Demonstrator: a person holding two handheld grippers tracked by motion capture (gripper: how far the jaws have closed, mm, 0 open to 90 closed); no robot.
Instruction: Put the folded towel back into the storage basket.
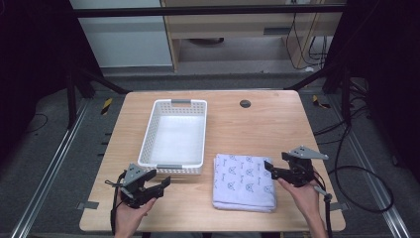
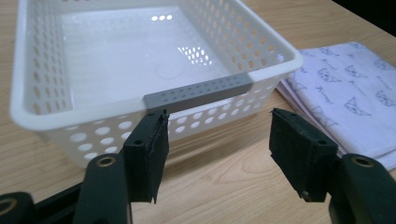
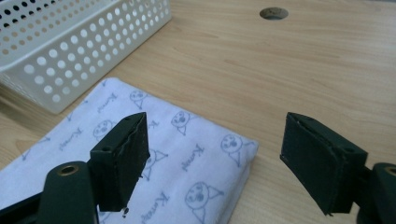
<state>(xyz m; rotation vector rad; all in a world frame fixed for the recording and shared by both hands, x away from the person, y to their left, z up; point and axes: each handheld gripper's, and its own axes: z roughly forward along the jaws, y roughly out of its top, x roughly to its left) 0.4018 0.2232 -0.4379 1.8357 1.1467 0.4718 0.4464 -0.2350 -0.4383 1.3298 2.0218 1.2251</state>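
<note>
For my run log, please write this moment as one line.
left gripper: open, near basket | right gripper: open, at folded cloth | basket: empty | nothing held

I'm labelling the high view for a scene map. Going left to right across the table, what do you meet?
left gripper → white basket → folded cloth → right gripper

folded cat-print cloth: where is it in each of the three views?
High view: the folded cloth lies on the table, centre-right, just right of the white basket, with the right gripper at its right edge.
Left gripper view: at the right edge, beside the basket's near corner.
Right gripper view: lower left, under the left-hand jaw.
Shared landmark: the basket's perforated wall next to the cloth.
</note>
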